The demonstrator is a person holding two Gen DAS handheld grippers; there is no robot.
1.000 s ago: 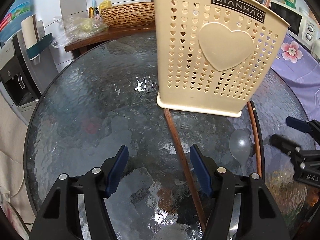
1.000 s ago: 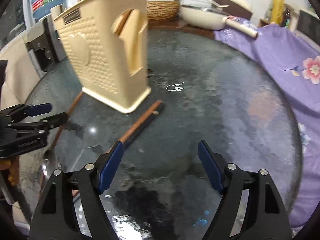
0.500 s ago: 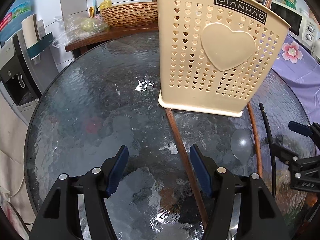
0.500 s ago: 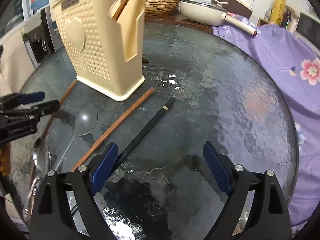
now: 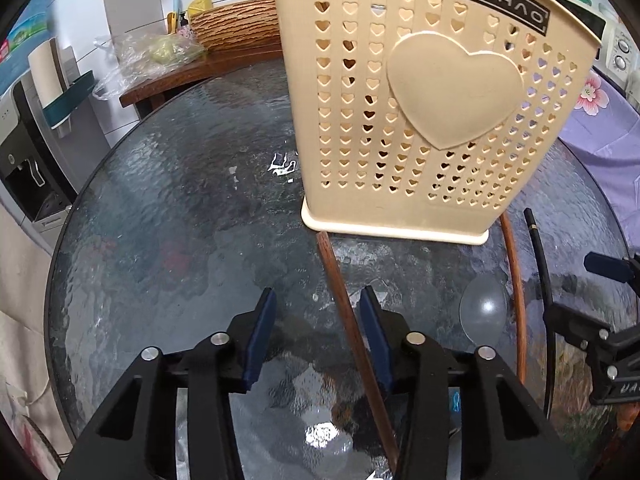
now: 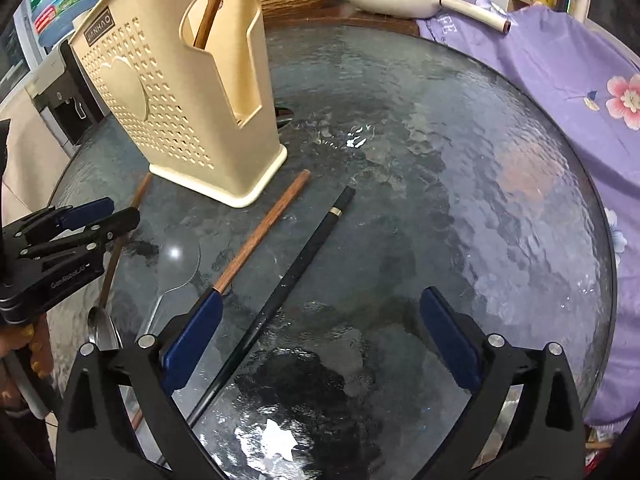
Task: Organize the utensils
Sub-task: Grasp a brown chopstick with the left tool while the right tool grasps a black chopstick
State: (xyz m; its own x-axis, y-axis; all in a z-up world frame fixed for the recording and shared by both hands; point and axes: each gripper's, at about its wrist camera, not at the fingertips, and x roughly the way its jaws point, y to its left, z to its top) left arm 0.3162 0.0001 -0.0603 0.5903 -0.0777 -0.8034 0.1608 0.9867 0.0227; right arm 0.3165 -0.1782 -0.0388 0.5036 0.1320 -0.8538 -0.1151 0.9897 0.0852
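The round table (image 6: 460, 160) of rippled glass is slick, so thin sticks could skid away when nipped. The perforated cream plastic utensil holder (image 5: 420, 120) stands upright. Just before it lie a brown wooden chopstick (image 6: 264, 228) and a black chopstick (image 6: 304, 260). Left gripper (image 5: 318, 340) and right gripper (image 6: 320, 356) both gape, empty

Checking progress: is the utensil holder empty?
No. A brown chopstick stands inside the utensil holder, visible through its side cutout.
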